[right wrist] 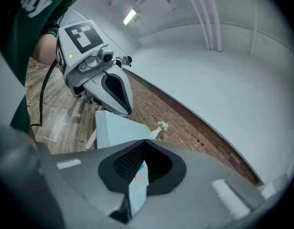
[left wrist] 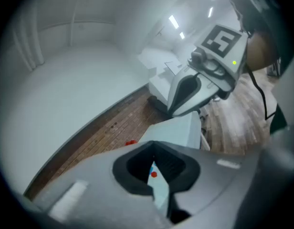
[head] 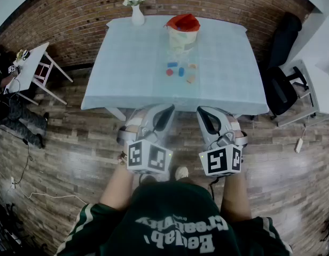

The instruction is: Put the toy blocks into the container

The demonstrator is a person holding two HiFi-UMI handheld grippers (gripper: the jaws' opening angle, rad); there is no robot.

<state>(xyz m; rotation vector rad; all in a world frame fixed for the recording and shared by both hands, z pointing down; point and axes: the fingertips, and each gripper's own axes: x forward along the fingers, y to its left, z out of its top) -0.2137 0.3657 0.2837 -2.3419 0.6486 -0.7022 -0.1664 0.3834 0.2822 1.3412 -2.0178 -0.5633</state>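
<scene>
Several small toy blocks (head: pixel 180 71), blue, red and orange, lie on the table (head: pixel 127 73) with its pale blue cloth. Just behind them stands the container (head: pixel 182 35), a red lid resting on it. My left gripper (head: pixel 163 112) and right gripper (head: pixel 205 114) hover side by side in front of the table's near edge, well short of the blocks. Both are shut with nothing in them. In the left gripper view a red block (left wrist: pixel 153 174) shows through the gap behind the shut jaws of the left gripper (left wrist: pixel 154 144). The right gripper view shows the right gripper (right wrist: pixel 146 141) shut too.
A white vase with flowers (head: pixel 136 9) stands at the table's far left corner. A white side table (head: pixel 33 63) and a seated person (head: pixel 12 113) are at the left. A black chair (head: pixel 282 89) and a white desk (head: pixel 319 84) are at the right. Cables lie on the wooden floor.
</scene>
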